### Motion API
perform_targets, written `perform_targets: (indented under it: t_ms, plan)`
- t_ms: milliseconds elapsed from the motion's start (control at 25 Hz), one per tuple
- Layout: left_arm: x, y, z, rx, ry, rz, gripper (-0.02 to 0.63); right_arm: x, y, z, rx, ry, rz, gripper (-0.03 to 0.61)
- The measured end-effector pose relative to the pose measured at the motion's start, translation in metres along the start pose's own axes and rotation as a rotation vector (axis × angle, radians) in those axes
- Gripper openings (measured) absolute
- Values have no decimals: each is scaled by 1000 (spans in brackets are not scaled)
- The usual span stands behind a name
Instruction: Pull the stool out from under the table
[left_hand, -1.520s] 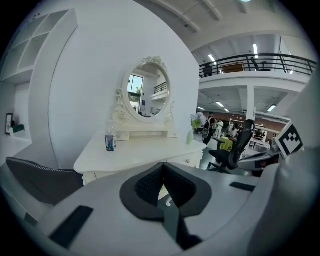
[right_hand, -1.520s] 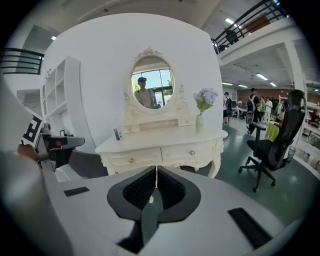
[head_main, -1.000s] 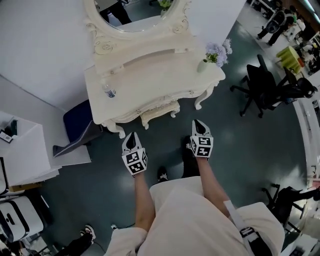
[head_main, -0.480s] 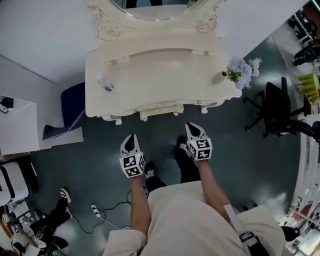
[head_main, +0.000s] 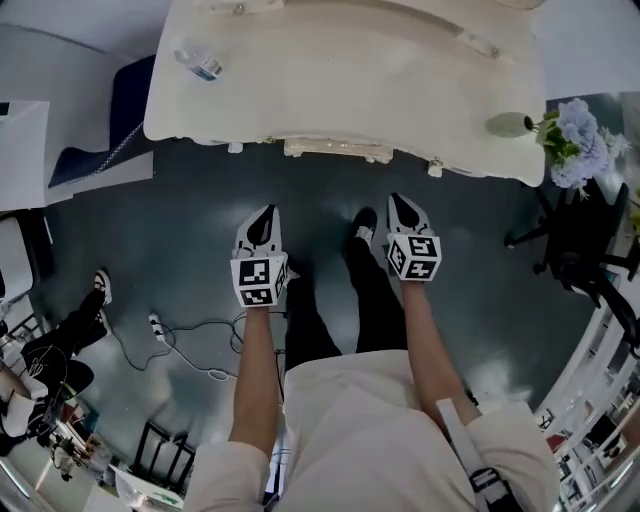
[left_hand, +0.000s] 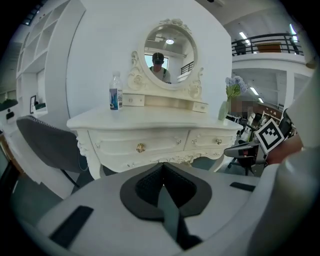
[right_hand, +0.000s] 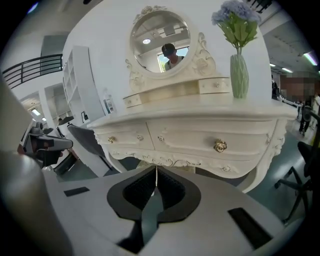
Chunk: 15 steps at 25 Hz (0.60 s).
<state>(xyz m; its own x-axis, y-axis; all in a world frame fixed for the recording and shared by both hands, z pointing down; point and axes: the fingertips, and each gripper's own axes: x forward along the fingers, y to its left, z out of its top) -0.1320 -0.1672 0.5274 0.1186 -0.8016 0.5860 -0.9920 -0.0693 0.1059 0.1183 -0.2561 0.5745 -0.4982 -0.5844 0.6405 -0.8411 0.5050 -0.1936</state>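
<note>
A cream dressing table (head_main: 340, 70) fills the top of the head view. Under its front edge only a narrow strip of the cream stool (head_main: 335, 150) shows; the rest is hidden by the tabletop. My left gripper (head_main: 265, 212) and right gripper (head_main: 398, 200) hang side by side over the dark floor, a short way in front of the table and pointing at it. Both are shut with nothing between the jaws. In the left gripper view the shut gripper (left_hand: 162, 186) faces the table's drawers (left_hand: 142, 147). The right gripper (right_hand: 156, 181) is shut too, below the carved apron (right_hand: 175, 161).
A water bottle (head_main: 200, 65) stands on the table's left, a vase of purple flowers (head_main: 570, 125) on its right. A black office chair (head_main: 580, 240) is to the right, a dark chair (head_main: 125, 100) to the left. A power strip and cable (head_main: 155, 325) lie on the floor near someone's shoe (head_main: 100, 288).
The table has come closer and now fills the top of the head view. Both grippers stay shut and level while advancing toward the table's front.
</note>
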Motion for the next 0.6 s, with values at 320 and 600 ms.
perform_targets:
  t_ms: [320,600]
  plan:
    - [17,-7,-81,-14,85,-24,14,50,-9,-53,-8,1,37,45]
    - [49,-11,-120,-3,98,-62,14,66,-19,-75,10,-39,2,44]
